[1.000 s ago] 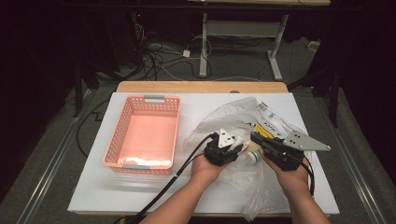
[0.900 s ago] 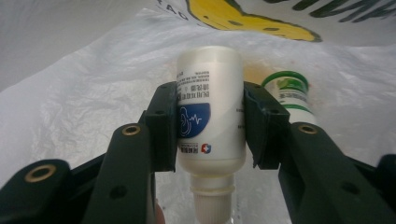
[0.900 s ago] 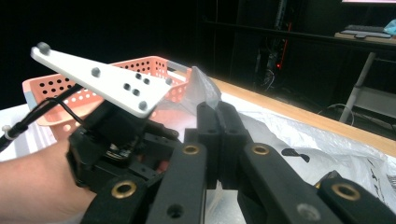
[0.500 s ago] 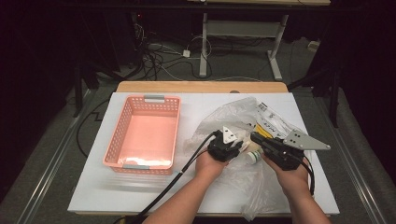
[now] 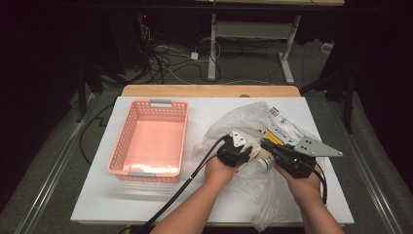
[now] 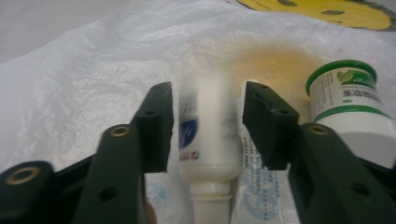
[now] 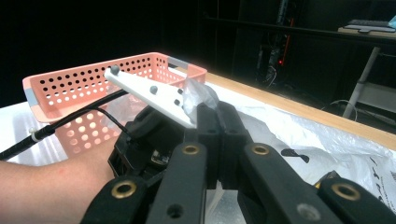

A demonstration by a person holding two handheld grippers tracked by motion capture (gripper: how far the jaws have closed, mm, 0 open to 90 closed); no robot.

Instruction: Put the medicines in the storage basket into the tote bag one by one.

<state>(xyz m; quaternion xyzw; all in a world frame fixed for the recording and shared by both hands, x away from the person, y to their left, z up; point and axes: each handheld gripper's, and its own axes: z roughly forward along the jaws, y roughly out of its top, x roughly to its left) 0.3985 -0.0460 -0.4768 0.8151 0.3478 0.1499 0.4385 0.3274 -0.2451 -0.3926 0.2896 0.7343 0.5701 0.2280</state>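
Note:
A white squeeze bottle (image 6: 208, 126) lies cap toward me inside a clear plastic bag (image 5: 234, 122). My left gripper (image 6: 208, 100) straddles it; its jaws have just been opening, and a thin gap shows at each pad, so the bottle is between them but not pressed. Beside it stands a green-lidded white jar (image 6: 348, 100), also seen as the jar (image 5: 263, 165) in the high view. The left gripper (image 5: 237, 150) reaches into the bag's mouth. My right gripper (image 7: 217, 109) is shut on a fold of the bag's film, and this right gripper (image 5: 267, 145) holds the mouth up.
A pink perforated basket (image 5: 122, 141) sits at the left of the white table (image 5: 97, 195), with something pale at its near end. Yellow and white packets (image 5: 280, 124) lie in the bag at the right. Cables trail from both grippers toward the near edge.
The left gripper has shifted a little to the right and lower, deeper into the bag's mouth. The right gripper and the basket have stayed put.

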